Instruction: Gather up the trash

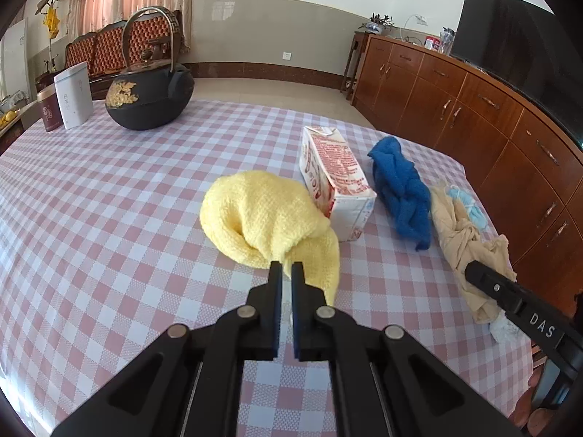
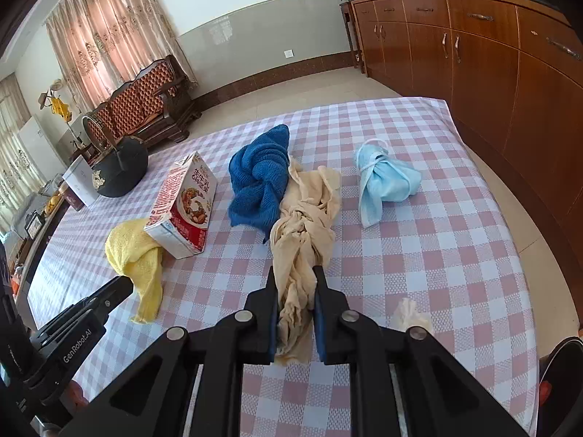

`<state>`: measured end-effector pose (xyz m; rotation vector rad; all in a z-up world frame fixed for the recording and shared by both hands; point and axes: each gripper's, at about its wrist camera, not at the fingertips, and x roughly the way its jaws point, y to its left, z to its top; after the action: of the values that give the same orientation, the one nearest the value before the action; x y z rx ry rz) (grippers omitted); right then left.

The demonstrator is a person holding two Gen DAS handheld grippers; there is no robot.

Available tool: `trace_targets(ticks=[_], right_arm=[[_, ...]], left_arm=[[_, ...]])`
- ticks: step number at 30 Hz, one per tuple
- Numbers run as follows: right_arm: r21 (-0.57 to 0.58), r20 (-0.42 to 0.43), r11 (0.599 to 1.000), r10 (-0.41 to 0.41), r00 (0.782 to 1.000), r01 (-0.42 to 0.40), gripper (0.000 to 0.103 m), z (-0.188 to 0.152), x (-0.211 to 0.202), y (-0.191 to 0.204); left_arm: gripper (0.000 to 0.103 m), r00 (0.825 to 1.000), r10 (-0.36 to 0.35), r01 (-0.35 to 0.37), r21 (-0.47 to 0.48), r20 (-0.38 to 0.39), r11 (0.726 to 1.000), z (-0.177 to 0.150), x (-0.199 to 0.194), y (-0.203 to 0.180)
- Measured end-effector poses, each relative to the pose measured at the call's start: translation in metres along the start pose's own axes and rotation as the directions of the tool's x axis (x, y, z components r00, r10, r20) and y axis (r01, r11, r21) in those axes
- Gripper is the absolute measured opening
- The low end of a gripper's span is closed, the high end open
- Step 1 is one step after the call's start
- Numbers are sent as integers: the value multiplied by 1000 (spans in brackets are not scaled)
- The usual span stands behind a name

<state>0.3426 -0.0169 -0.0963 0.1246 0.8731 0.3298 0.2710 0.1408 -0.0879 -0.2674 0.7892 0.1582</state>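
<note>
Yellow cloth (image 1: 269, 215) and beige cloth (image 2: 302, 240) sit pinched in tongs.

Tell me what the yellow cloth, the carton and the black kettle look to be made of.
Yellow cloth: soft woven cotton or microfibre, judging by its waffle texture and limp folds. Carton: printed paperboard, slightly glossy, with sharp creased edges. Black kettle: probably cast iron, matte dark body with a gold motif and a metal hoop handle.

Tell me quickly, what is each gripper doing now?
Left gripper: closed on the yellow cloth.
Right gripper: closed on the beige cloth.
</note>
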Motion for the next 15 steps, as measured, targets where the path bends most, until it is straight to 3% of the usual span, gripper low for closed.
trace_targets(ticks=[12,15], right_arm=[[7,-21,999,38,999,-38,18,-24,-18,6],[6,-9,1000,27,1000,-27,25,-22,-18,7]], left_arm=[[8,1000,-2,2,-40,-9,999,-4,-3,6],[30,1000,-21,20,-58,-21,998,2,2,7]])
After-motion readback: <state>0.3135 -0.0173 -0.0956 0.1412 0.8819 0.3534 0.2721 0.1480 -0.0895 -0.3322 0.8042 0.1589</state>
